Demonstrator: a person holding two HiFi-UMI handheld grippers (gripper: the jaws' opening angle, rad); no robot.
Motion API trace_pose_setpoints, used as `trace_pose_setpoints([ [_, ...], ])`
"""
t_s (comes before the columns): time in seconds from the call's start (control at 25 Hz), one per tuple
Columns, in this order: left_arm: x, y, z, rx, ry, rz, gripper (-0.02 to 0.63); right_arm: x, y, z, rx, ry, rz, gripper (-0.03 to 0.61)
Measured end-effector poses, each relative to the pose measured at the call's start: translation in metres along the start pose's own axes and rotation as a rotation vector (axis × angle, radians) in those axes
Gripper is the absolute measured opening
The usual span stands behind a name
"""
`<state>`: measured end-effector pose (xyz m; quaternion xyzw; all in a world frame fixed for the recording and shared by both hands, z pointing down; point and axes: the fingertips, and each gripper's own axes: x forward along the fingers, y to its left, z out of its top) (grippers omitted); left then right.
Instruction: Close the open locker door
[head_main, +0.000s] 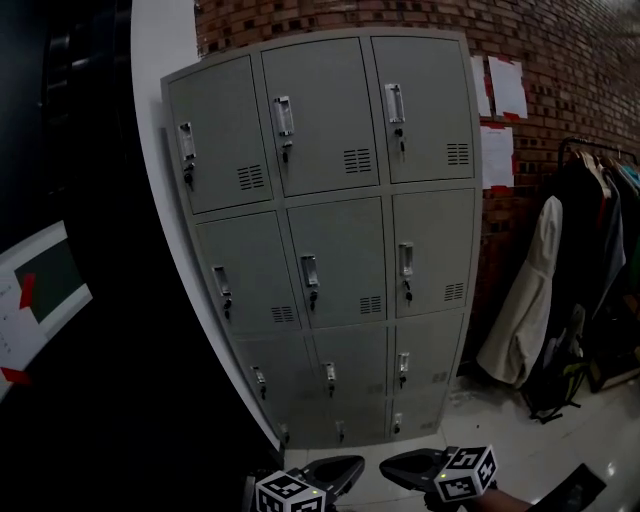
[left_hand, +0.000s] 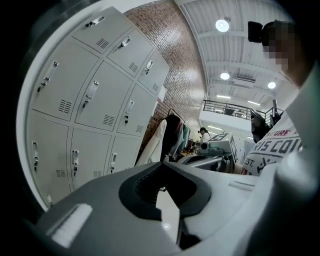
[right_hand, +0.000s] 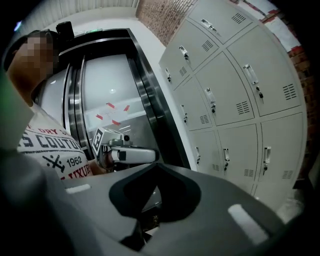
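1. At the far left a dark panel (head_main: 90, 150) carries a white notice (head_main: 40, 290); a white pillar (head_main: 160, 60) stands between it and the lockers
2. The locker bank (head_main: 330, 250) fills the middle, three columns of grey doors against the brick wall (head_main: 560, 60). Every door that shows, from the top-left door (head_main: 215, 135) to the bottom-right door (head_main: 418, 410), looks flush with its frame, latch and key in place
3. No door stands ajar in any view, so the task's open door can't be picked out. My judgement is that the closing is already done, or else the open door lies outside the pictures; nothing visible is left to push
4. The left gripper (left_hand: 163, 163) is held low before the lockers, well apart from them, its jaws pressed together with nothing between
5. The right gripper (right_hand: 156, 165) hangs just beside it, jaws likewise together and empty, touching no door
6. Right of the lockers, paper sheets (head_main: 497, 155) are stuck on the brick, and a pale coat (head_main: 525, 300) hangs by a clothes rack (head_main: 600, 220) of dark garments
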<state>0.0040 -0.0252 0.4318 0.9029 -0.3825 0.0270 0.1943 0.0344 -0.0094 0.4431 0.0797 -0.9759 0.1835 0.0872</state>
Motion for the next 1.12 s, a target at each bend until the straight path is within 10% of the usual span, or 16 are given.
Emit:
trace_pose_setpoints([
  [1.12, -0.015, -0.05, 0.004, 0.074, -0.025, -0.006, 0.005, -0.028, 0.038, 0.005, -0.068, -0.065, 0.013, -0.006],
])
